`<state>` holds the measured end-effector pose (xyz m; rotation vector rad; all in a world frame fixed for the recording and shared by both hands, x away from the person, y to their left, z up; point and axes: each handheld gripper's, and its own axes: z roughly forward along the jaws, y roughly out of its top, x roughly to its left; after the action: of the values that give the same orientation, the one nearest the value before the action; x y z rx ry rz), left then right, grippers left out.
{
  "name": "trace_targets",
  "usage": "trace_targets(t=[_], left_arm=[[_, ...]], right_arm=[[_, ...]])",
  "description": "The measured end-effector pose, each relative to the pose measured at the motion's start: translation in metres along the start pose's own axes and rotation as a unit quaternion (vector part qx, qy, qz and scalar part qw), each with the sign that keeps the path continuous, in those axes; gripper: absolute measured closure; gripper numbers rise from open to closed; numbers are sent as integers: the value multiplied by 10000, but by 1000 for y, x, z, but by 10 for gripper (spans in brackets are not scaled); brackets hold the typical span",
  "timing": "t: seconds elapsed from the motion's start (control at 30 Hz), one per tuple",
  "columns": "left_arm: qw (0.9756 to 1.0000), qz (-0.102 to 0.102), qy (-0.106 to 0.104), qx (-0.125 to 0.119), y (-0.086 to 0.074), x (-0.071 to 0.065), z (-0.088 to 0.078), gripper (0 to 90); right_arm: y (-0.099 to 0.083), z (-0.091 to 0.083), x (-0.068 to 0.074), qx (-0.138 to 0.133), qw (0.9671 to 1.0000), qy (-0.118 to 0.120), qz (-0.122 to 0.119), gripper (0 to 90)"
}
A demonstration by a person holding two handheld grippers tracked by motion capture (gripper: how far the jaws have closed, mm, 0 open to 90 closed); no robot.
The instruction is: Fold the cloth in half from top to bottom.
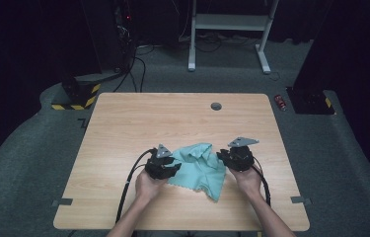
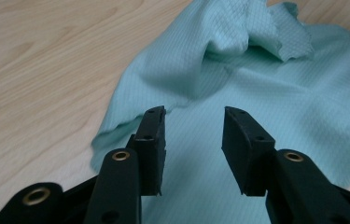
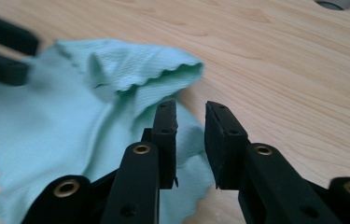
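Observation:
A crumpled teal cloth (image 1: 198, 168) lies on the wooden table (image 1: 123, 128), near the front, between my two hands. My left gripper (image 1: 175, 169) sits at the cloth's left edge. In the left gripper view its jaws (image 2: 194, 116) stand open above the cloth (image 2: 266, 93), with nothing pinched between them. My right gripper (image 1: 221, 158) is at the cloth's right edge. Its jaws (image 3: 190, 112) are open by a narrow gap, just over a raised fold of the cloth (image 3: 116, 70). The left gripper's fingers (image 3: 4, 51) show blurred beyond the cloth in the right gripper view.
A grey cable hole (image 1: 216, 105) sits near the table's far edge. On the floor behind are a white desk frame (image 1: 229, 29), a yellow-and-black striped base (image 1: 76, 96) and a red can (image 1: 281, 102). Cables trail from both grippers toward the front edge.

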<state>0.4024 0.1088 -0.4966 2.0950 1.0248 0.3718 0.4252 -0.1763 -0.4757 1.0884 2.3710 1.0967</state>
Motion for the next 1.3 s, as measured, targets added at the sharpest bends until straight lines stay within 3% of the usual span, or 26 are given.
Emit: trace_targets(t=[0.03, 0.23, 0.33, 0.43, 0.53, 0.6, 0.7, 0.73, 0.77, 0.93, 1.0, 1.17, 1.27, 1.3], left_arm=[[10000, -3, 9, -16, 3, -1, 4, 570], [9998, -126, 164, -54, 11, -5, 25, 528], [9996, -159, 252, 19, 14, -7, 35, 523], [9993, -148, 356, 36, 23, -9, 44, 569], [9991, -115, 391, 92, 31, -9, 47, 697], [9991, -96, 396, 106, 35, -8, 48, 801], [9993, -170, 316, 61, 39, -3, 45, 880], [9993, -170, 316, 61, 39, -3, 45, 881], [9994, -195, 299, 40, 41, -1, 43, 881], [9989, -315, 351, -68, 48, 11, 36, 872], [9984, -351, 409, 145, 51, 20, 42, 849], [9969, -542, 519, 239, 53, 33, 51, 826], [9954, -655, 637, 301, 52, 38, 55, 767], [9950, -666, 661, 339, 52, 38, 55, 667]], right_arm=[[-3, 0, 5, 35, 9999, 38, -143, 720], [-14, 8, 15, 140, 9994, 92, -296, 665], [-19, 15, 23, 209, 9991, 67, -365, 590], [-21, 21, 29, 240, 9985, -17, -483, 570], [-20, 25, 32, 169, 9988, -11, -460, 572], [-18, 27, 33, 162, 9990, -25, -412, 627], [-17, 31, 31, 180, 9992, -103, -344, 840], [-17, 31, 31, 180, 9992, -103, -344, 840], [-17, 31, 30, 155, 9993, -131, -326, 900], [-6, 24, 18, -4, 9994, -274, -210, 900], [0, 23, 14, 1, 9994, -318, -151, 900], [4, 25, 10, 30, 9995, -296, -97, 900], [1, 24, 13, 10, 9997, -186, -132, 885], [-3, 21, 15, -14, 9999, -73, -140, 826]])
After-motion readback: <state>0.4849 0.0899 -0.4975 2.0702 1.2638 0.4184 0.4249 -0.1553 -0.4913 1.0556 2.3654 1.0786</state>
